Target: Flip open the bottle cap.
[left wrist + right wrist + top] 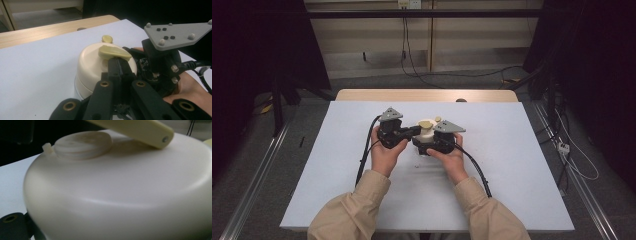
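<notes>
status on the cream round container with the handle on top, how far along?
Done: the cream round plastic container stands on the white table cover, lid on. In hand: the right gripper sits against its side, apparently bracing it; the left gripper, shut, tips at the yellow-green flat handle. Left: working the handle; no pinch is clear.

This looks like a lab or recording studio rather than a home. A table (512, 165) with a plain white top stands alone on a grey floor (257, 165), with metal rails (254, 172) running along both sides. Black curtains (592, 75) close off left and right. Loose cables (572, 160) trail over the floor, and a wall socket (408, 4) sits on the pale back wall.
</notes>
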